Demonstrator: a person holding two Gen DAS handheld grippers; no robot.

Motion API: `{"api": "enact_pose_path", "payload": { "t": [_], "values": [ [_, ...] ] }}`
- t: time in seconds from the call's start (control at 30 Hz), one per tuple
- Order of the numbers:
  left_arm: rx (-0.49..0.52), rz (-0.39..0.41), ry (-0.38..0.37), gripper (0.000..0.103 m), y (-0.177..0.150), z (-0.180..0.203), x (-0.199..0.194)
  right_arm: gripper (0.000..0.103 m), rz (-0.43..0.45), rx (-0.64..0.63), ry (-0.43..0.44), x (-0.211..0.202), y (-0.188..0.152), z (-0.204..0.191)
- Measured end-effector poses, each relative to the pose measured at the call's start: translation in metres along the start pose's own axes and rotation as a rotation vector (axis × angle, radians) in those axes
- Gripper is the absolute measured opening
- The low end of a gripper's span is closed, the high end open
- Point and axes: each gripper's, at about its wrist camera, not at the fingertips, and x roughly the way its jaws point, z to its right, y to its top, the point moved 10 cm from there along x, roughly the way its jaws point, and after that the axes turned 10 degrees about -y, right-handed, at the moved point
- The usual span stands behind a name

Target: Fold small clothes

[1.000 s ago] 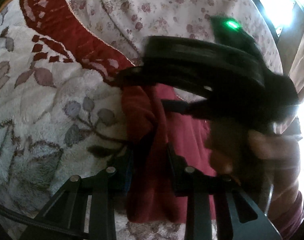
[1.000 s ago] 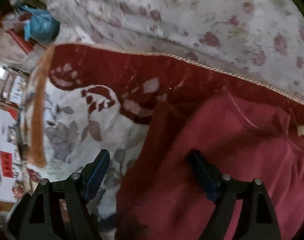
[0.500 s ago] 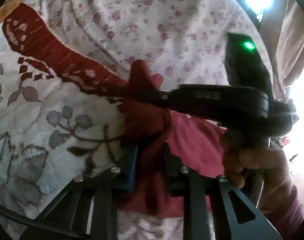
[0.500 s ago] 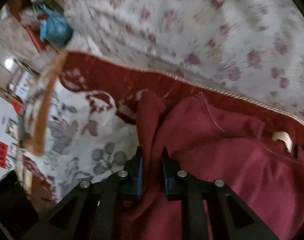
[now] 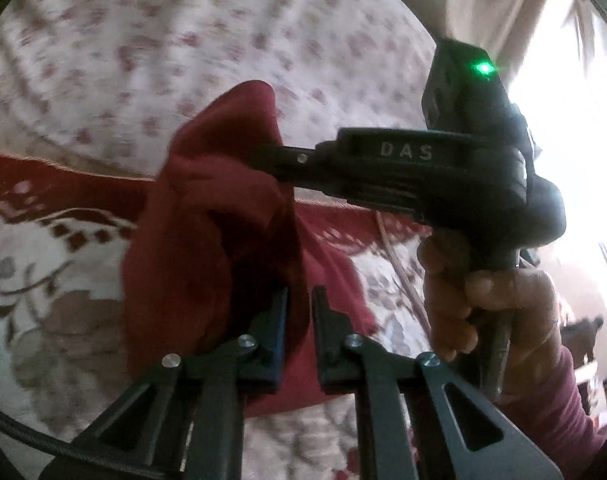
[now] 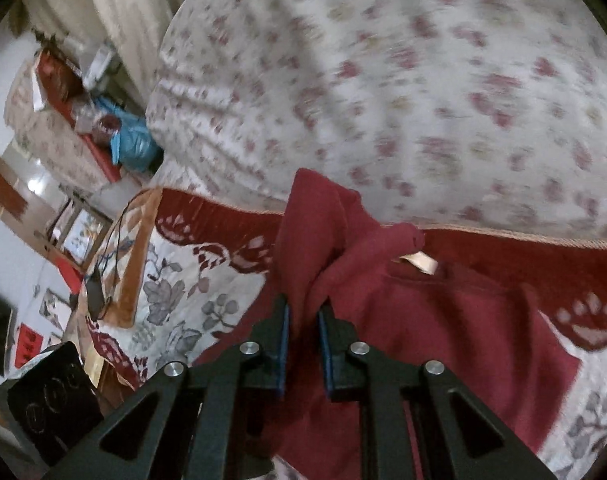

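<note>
Maroon garment [image 6: 443, 320] bunched between both your claws: left claw [image 5: 299, 332] clamped on it, right claw [image 6: 303, 344] closing on its lifted edge.

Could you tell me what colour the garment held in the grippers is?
Dark red garment, clearest in the right wrist view.

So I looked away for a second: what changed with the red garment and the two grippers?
The right hand-held gripper closed on the red garment. Both it and the left hand-held gripper raised its edge off the blanket. The rest of the garment still lies there.
</note>
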Motion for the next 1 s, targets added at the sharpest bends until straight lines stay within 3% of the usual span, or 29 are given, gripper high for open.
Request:
{"api": "enact_pose_path", "payload": {
  "t": [0.27, 0.53, 0.57, 0.63, 0.7, 0.73, 0.77, 0.9, 1.0],
  "values": [
    [0.007, -0.113, 0.014, 0.009, -0.024, 0.012, 0.069, 0.014, -0.028, 0.163, -0.025, -0.002, -0.036, 0.098],
    [0.002, -0.183, 0.022, 0.009, -0.047, 0.011, 0.083, 0.014, -0.092, 0.293, -0.013, 0.034, -0.071, 0.134],
    [0.007, -0.183, 0.023, 0.010, -0.048, 0.013, 0.076, 0.019, -0.084, 0.306, 0.001, 0.033, -0.071, 0.134],
    [0.021, -0.177, 0.016, 0.031, -0.046, 0.016, 0.056, 0.029, -0.079, 0.319, -0.001, 0.027, -0.072, 0.135],
    [0.042, -0.137, 0.001, 0.063, -0.038, 0.016, 0.035, 0.063, -0.071, 0.329, 0.014, 0.020, -0.073, 0.133],
    [0.052, -0.108, 0.008, 0.068, -0.034, 0.012, 0.020, 0.068, -0.060, 0.337, 0.028, 0.016, -0.073, 0.130],
    [0.057, -0.085, 0.026, 0.073, -0.030, 0.007, 0.009, 0.073, -0.049, 0.344, 0.043, 0.012, -0.072, 0.127],
    [0.048, -0.008, 0.149, 0.073, -0.017, -0.030, -0.020, 0.083, -0.047, 0.336, 0.063, 0.014, -0.070, 0.113],
    [0.013, -0.027, 0.169, 0.073, -0.024, -0.049, -0.013, 0.083, -0.093, 0.345, 0.023, 0.031, -0.073, 0.112]
  ]
}}
